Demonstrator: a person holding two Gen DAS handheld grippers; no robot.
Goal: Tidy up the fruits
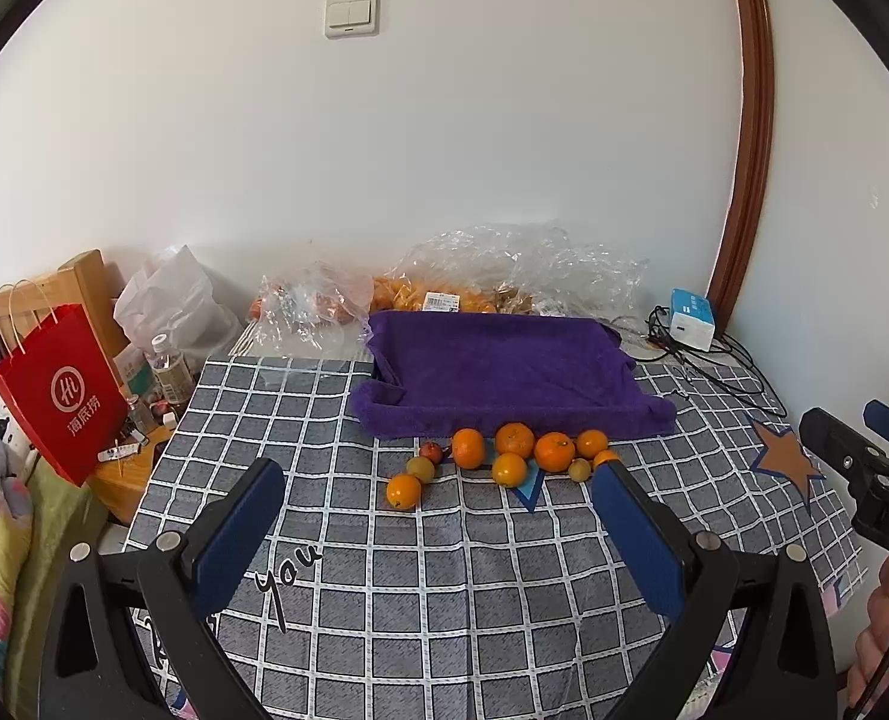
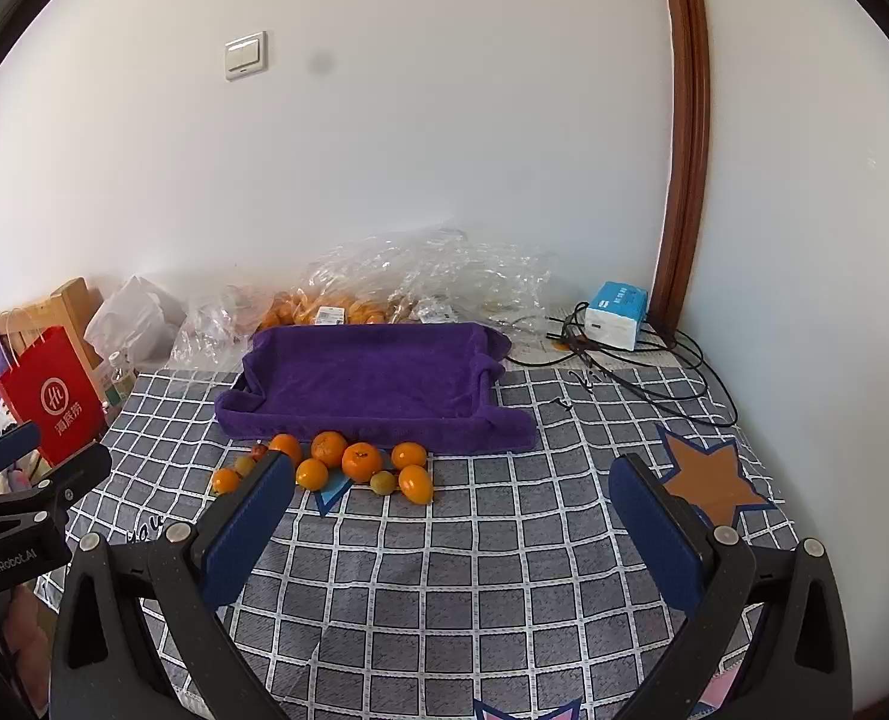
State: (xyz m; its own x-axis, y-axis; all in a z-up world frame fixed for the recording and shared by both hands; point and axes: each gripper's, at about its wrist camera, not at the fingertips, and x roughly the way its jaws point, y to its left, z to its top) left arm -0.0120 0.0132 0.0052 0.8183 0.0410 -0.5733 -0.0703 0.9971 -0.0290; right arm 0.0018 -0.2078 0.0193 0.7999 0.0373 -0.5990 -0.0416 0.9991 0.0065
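Fruit [image 1: 504, 459] lies in a loose cluster on the checked cloth [image 1: 444, 570] of the bench, just in front of the purple towel-lined tray [image 1: 504, 372]: oranges with a few smaller greenish and red pieces. The tray holds nothing, so sorting looks unstarted. Left claw [image 1: 438, 480] and right claw [image 2: 453, 474] both gape wide, empty, near the cluster.

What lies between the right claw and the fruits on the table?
Only bare checked tablecloth separates the open right claw from the fruits, shown in the right wrist view.
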